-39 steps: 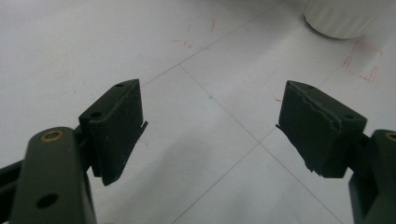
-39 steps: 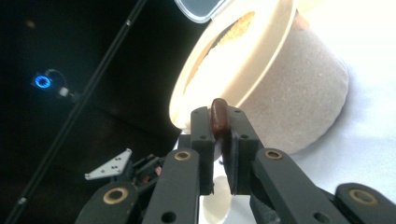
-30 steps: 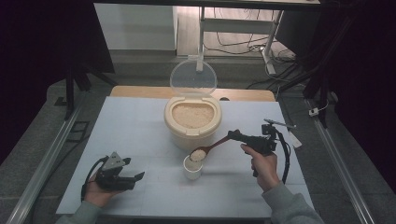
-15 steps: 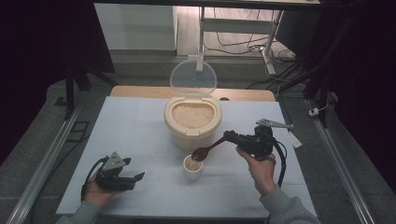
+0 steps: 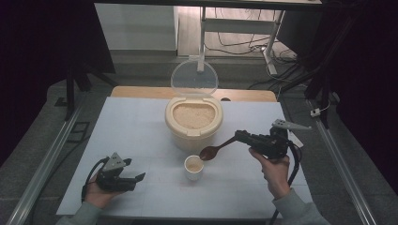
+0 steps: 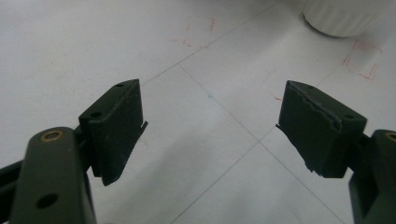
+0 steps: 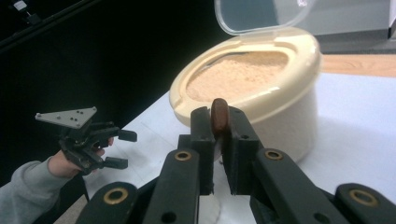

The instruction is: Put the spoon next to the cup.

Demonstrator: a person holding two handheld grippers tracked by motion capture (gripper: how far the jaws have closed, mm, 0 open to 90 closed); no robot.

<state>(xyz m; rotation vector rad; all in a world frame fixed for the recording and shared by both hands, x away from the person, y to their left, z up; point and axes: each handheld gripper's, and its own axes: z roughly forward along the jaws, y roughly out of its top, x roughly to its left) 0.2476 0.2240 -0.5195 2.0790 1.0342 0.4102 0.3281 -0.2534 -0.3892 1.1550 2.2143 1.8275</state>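
A cream rice container [image 5: 192, 127] stands mid-table with its clear lid [image 5: 194, 77] swung up; it is full of pale grains [image 7: 240, 74]. In front of it stands a small white cup [image 5: 193, 168] with grains inside. My right gripper [image 5: 240, 136] is shut on the handle of a brown spoon [image 5: 212, 152], whose dark bowl hovers just above and to the right of the cup. In the right gripper view the spoon [image 7: 219, 122] sits clamped edge-on between the jaws. My left gripper [image 5: 137, 178] rests open on the table at the front left, holding nothing. Its pads [image 6: 116, 121] stand wide apart.
The white table sheet [image 5: 131, 131] carries thin grid lines and red corner marks [image 6: 359, 60]. The cup's base [image 6: 343, 16] lies beyond the left gripper. Metal rails [image 5: 47, 159] run along both table sides, and cables and a stand [image 5: 267, 42] sit behind it.
The spoon held grains over the cup a second ago; its bowl is dark and bare now. The right hand has risen and drawn slightly right. The left gripper has kept still.
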